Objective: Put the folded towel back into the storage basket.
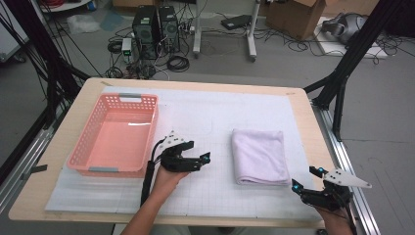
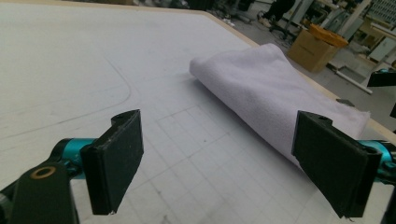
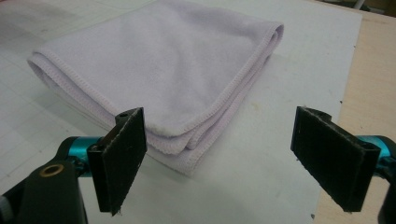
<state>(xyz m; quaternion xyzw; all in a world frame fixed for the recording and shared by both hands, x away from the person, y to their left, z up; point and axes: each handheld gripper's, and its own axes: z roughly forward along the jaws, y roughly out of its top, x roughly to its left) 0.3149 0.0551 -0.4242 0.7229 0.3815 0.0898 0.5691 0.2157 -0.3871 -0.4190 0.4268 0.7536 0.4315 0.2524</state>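
In the high view, a folded lilac towel lay flat on the white gridded mat, right of the table's middle. A pink plastic basket stood well apart from it at the mat's left side. The left gripper hovered between basket and towel, pointing toward the towel without touching it, jaws spread. The right gripper sat near the towel's near right corner, just off the cloth, jaws likewise parted.

In the left gripper view, the left gripper stood released, its two black pads wide apart with bare mat between them. The towel stretched ahead and to the right, its rolled fold facing the camera; the right pad overlapped it in the picture, though contact could not be judged.

In the right gripper view, the right gripper was also open and empty. The towel lay just ahead, its stitched, layered corner nearest the left pad, apparently not gripped.
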